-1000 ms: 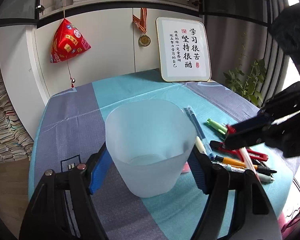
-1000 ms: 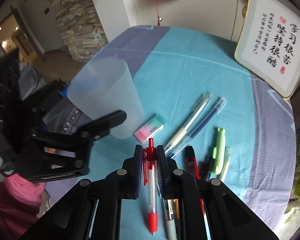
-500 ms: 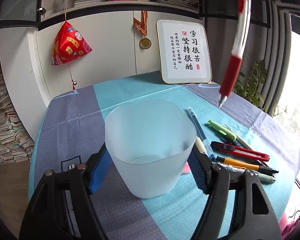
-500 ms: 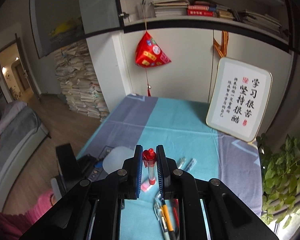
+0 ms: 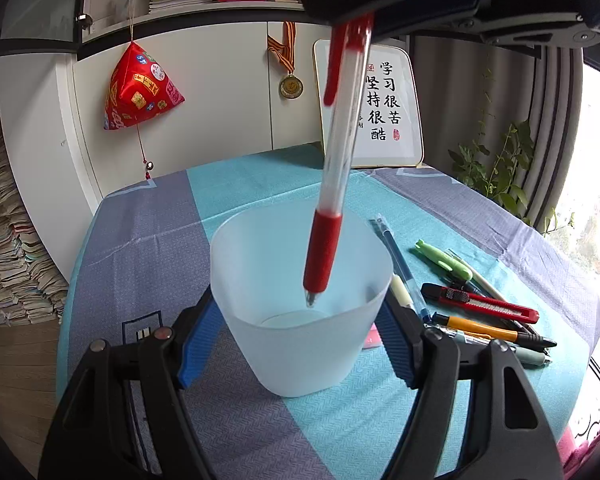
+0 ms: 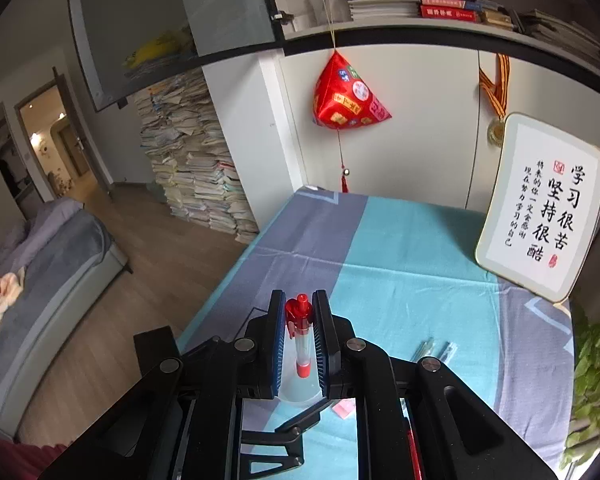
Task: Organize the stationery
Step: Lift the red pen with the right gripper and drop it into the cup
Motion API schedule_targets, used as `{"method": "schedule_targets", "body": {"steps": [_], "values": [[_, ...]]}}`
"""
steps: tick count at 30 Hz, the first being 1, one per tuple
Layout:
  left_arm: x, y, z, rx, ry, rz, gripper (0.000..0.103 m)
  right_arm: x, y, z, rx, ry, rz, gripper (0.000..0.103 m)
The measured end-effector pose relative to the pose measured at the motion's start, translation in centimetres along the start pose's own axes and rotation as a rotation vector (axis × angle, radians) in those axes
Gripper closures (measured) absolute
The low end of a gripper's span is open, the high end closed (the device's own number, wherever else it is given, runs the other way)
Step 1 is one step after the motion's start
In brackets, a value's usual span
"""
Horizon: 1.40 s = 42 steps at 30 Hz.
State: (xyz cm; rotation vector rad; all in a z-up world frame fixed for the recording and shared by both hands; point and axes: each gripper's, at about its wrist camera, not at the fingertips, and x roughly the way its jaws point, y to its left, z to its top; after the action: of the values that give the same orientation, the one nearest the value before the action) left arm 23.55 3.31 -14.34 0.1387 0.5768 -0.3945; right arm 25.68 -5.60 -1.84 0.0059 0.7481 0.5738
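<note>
A frosted plastic cup [image 5: 300, 300] stands on the tablecloth, and my left gripper [image 5: 298, 344] is shut on its sides with both blue pads against the wall. Above it my right gripper [image 6: 298, 312] is shut on the top end of a red-and-clear pen [image 5: 332, 184]. The pen hangs nearly upright, tip down, with its point inside the cup's mouth. In the right wrist view the red pen [image 6: 300, 332] shows between the blue pads, with the cup [image 6: 298, 394] directly below.
Right of the cup lie loose items: a blue pen [image 5: 398, 264], a green marker [image 5: 444, 260], a red utility knife [image 5: 480, 302], an orange pen [image 5: 488, 330] and a pink eraser [image 5: 370, 338]. A framed calligraphy board [image 5: 384, 108] leans at the table's back.
My right gripper lifted the red pen off the table, swung it up and leftwards, and now holds it tip down over the cup. The left gripper and cup stayed put.
</note>
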Motion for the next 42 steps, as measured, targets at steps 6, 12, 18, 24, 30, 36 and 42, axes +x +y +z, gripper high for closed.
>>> {"method": "schedule_targets", "body": {"steps": [6,12,18,24,30,36,42], "values": [[0.0,0.0,0.0,0.000,0.000,-0.001,0.032,2.4,-1.8,-1.3,0.060,0.073,0.008,0.089],[0.0,0.1,0.0,0.000,0.000,0.000,0.032,3.5,-2.1,-2.1,0.060,0.115,0.014,0.089],[0.0,0.1,0.0,0.000,0.001,-0.001,0.032,4.2,-2.4,-2.7,0.069,0.140,0.019,0.089],[0.0,0.0,0.0,-0.001,0.001,-0.002,0.032,3.8,-2.6,-3.0,0.074,0.143,0.009,0.088],[0.1,0.0,-0.1,0.000,0.002,-0.002,0.032,-0.6,-3.1,-4.5,0.030,0.077,-0.044,0.069],[0.1,-0.1,-0.1,0.003,0.003,0.001,0.032,0.2,-3.3,-10.1,-0.122,0.217,-0.142,0.068],[0.1,-0.1,-0.1,0.002,0.003,0.000,0.031,3.9,-2.8,-13.6,-0.208,0.323,-0.153,0.069]]}}
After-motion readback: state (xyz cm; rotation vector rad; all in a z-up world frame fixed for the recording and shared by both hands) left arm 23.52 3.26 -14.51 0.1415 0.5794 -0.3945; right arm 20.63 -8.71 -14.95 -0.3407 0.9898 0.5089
